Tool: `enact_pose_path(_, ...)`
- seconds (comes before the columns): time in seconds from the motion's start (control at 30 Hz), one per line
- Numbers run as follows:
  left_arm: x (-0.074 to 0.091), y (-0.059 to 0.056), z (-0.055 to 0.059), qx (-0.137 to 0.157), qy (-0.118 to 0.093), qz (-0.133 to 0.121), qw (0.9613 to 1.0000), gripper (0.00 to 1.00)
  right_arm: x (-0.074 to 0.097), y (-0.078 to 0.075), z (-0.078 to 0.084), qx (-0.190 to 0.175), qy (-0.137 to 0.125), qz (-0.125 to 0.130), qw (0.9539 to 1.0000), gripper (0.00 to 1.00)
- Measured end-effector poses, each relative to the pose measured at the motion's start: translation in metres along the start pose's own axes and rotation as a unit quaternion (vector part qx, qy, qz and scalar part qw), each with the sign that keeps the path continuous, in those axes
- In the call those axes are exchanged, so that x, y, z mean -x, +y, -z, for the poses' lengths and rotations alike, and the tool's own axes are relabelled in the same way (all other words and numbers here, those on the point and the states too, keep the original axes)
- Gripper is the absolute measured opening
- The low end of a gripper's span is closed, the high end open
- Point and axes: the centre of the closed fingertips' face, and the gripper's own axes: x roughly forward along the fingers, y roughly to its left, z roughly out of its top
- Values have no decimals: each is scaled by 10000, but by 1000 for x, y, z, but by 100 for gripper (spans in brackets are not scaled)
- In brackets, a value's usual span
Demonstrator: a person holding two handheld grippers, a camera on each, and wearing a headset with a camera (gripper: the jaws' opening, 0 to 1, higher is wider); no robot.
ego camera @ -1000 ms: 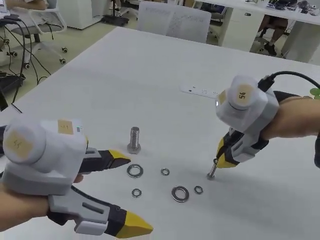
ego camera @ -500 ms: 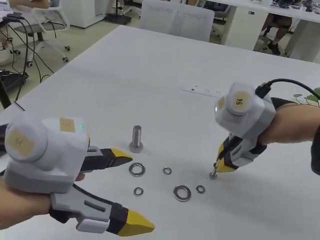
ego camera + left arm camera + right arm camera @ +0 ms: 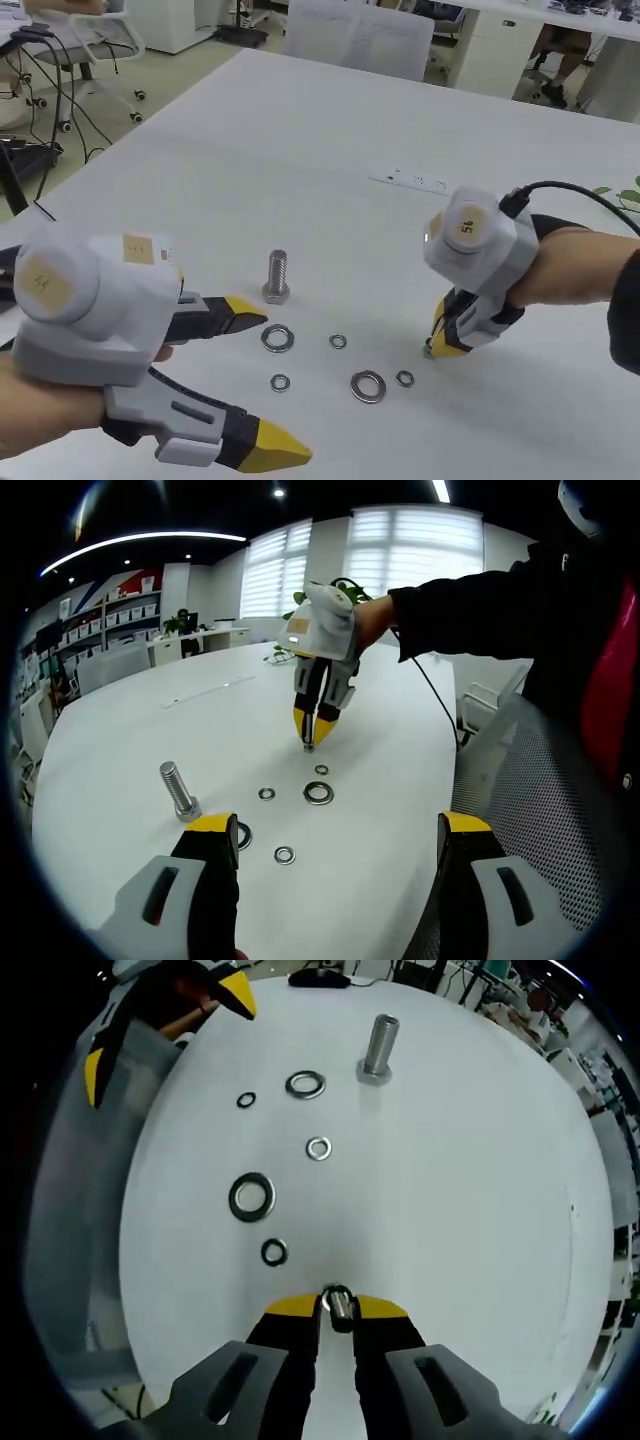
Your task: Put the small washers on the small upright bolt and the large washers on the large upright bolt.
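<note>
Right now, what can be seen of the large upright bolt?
The large bolt is bare silver-grey metal. It stands upright on its hex head on the white table, with the threaded shank pointing up. No washer is on it, and nothing but the table touches it. The nearest large washer lies flat a little nearer the person, apart from it. The left gripper, fingers open, is off to one side without contact.
</note>
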Motion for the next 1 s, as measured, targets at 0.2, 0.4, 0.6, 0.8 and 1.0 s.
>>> enact_pose_path(0.2, 0, 0, 0, 10, 6, 2, 10000, 81, -3, -1, 0, 24, 26, -6, 10000, 14)
enact_pose_path(0.4, 0, 0, 1, 23, 6, 2, 10000, 81, -6, -1, 2, 15, 58, -25, 10000, 14)
enact_pose_path(0.6, 0, 0, 1, 25, 6, 5, 10000, 81, -8, -1, 3, 3, 50, -21, 10000, 14)
enact_pose_path(0.8, 0, 0, 0, 23, 2, 1, 10000, 81, -8, 0, 3, -40, 35, -31, 10000, 19)
enact_pose_path(1.0, 0, -1, 0, 19, 0, 1, 10000, 81, -4, -3, -1, -119, -101, 7, 9999, 31)
